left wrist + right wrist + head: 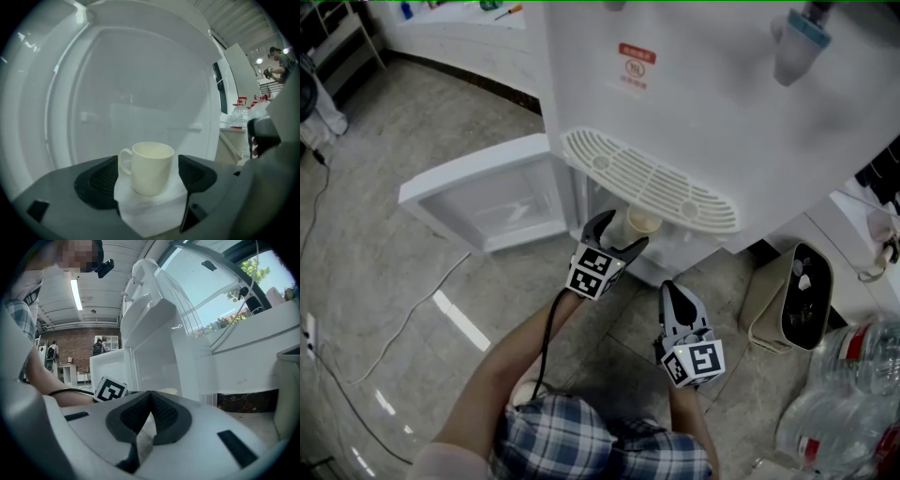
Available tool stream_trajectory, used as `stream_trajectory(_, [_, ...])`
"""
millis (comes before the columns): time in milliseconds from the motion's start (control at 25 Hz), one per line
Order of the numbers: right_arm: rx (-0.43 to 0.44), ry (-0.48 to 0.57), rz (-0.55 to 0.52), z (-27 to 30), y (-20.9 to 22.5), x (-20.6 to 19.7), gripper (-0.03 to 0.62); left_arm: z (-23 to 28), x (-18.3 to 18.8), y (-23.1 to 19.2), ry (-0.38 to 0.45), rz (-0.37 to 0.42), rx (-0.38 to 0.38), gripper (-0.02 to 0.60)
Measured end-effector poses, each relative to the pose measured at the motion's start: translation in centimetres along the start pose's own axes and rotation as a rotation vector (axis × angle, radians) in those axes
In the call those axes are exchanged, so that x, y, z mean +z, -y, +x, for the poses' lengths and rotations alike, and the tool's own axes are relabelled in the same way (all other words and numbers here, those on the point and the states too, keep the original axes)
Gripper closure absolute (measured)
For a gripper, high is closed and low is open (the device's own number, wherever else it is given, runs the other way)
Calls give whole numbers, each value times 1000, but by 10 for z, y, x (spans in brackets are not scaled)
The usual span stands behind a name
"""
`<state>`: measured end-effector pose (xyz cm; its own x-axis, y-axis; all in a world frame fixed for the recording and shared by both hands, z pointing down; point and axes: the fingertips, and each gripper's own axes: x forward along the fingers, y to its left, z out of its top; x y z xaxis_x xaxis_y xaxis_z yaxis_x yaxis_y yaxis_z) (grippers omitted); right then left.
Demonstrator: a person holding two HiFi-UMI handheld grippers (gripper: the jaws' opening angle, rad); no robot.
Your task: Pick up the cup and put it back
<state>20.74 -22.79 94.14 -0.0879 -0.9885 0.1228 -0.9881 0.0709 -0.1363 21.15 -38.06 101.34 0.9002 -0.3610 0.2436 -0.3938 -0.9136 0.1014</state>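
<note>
Cup (150, 168), cream-coloured and upright, stands on a white ledge (150, 211) inside the lower compartment of the water dispenser (712, 103), just under the dispenser's slotted drip tray (647, 183). Its handle points toward the left-hand jaw in the left gripper view. The left gripper (623, 231) reaches into that compartment with its jaws spread wide, one dark pad on each side of the cup. A gap shows between the cup's body and the right-hand pad, while the handle sits close to the other pad; whether it touches there cannot be told. The right gripper (150, 397) hangs lower and further out from the dispenser's front, above the tiled floor (394, 281), with its jaws pressed together and nothing between them. In the right gripper view, the left gripper's marker cube (110, 390) shows just beyond the closed jaws. A white door (483, 202) stands swung open at the dispenser's left side. At the dispenser's right side a beige bin (797, 300) rests on the floor, and clear plastic water bottles (853, 394) lie beyond it. A plaid shirt (572, 441) fills the bottom of the head view.
</note>
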Motion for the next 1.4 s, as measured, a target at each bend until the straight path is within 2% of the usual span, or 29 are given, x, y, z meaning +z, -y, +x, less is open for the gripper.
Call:
stream_trajectory(80, [0, 4, 0, -1, 1, 0, 577, -18, 16, -1, 46, -14, 10, 192])
stream_trajectory(200, [-9, 10, 2, -1, 3, 4, 577, -49, 41, 3, 80, 6, -15, 195])
stream_trajectory(240, [-13, 14, 4, -1, 4, 6, 577, -58, 47, 3, 84, 16, -24, 226])
stream_trajectory(280, [-15, 19, 2, 0, 4, 8, 577, -66, 53, 2, 89, 23, -27, 302])
stream_trajectory(480, [6, 39, -35, -9, -2, 29, 577, -106, 82, 2, 93, 74, -67, 519])
stream_trajectory(560, [8, 47, -28, -15, -4, 42, 577, -125, 98, 4, 94, 107, -94, 543])
stream_trajectory(680, [-20, 48, 1, -25, 0, 61, 577, -154, 129, 11, 104, 127, -119, 554])
stream_trajectory(800, [-56, 30, 21, -32, 2, 79, 577, -178, 163, 10, 114, 109, -116, 555])
stream_trajectory(920, [-78, -30, -9, -49, 1, 101, 577, -204, 209, 5, 123, 51, -83, 555])
stream_trajectory(1040, [-131, -72, 14, -70, 2, 136, 577, -232, 264, -3, 139, 39, -23, 555])
stream_trajectory(1200, [-174, -69, 15, -85, -7, 207, 577, -263, 336, -13, 144, 2, 54, 555])
stream_trajectory(1400, [-209, -27, 49, -101, -21, 346, 577, -296, 443, -2, 135, -23, 103, 555])
